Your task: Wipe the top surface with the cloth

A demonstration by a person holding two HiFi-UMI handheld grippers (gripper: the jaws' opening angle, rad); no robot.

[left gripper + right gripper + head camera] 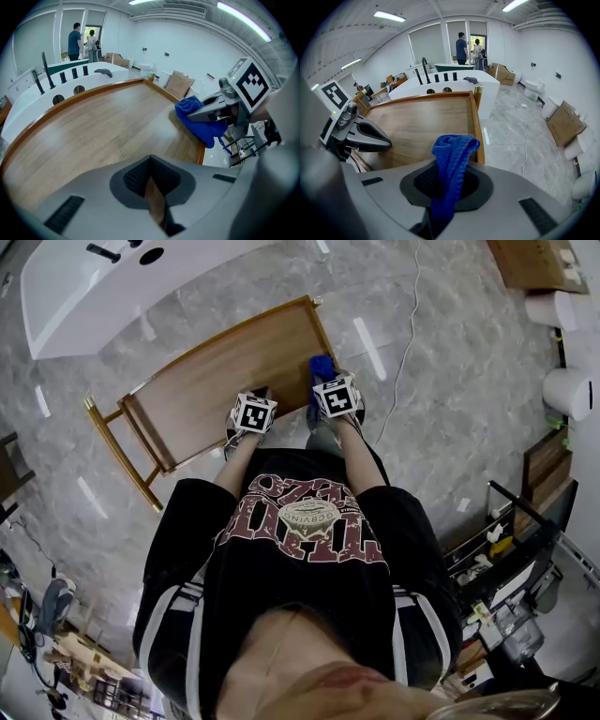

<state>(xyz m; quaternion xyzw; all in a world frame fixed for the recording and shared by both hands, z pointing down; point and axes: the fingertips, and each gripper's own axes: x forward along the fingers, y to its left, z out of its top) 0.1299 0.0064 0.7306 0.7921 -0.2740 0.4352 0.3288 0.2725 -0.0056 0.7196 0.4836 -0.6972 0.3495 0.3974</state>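
Grey marble floor (441, 409) runs through a bright white showroom, and a wooden tabletop (225, 371) with a raised rim stretches ahead of both pairs of jaws. Within that rim the wood is bare, apart from the cloth at one edge. Beyond the far end of the tabletop stands a long white bath-like fixture (440, 84) with black taps (424, 70) along its deck and a dark object lying on its top. Its inside cannot be seen.

The left gripper (151, 183) sits low over the near part of the tabletop. Its jaws are drawn together to a thin slit, and only the wood shows through it. To the right of those jaws is the right gripper (449, 187), which has its jaws clamped on the blue cloth (452, 150). A fold of the cloth stands up out of the jaws, and in the left gripper view the rest is bunched against the table's right rim and hangs over it. In the right gripper view the left gripper appears to the left of the jaws, just beside them.

Cardboard boxes (565, 124) lean along the wall well to the right of the right jaws, and their contents are hidden. Two people (461, 47) stand in a doorway far ahead. A thin white cable (408, 324) trails over the floor.
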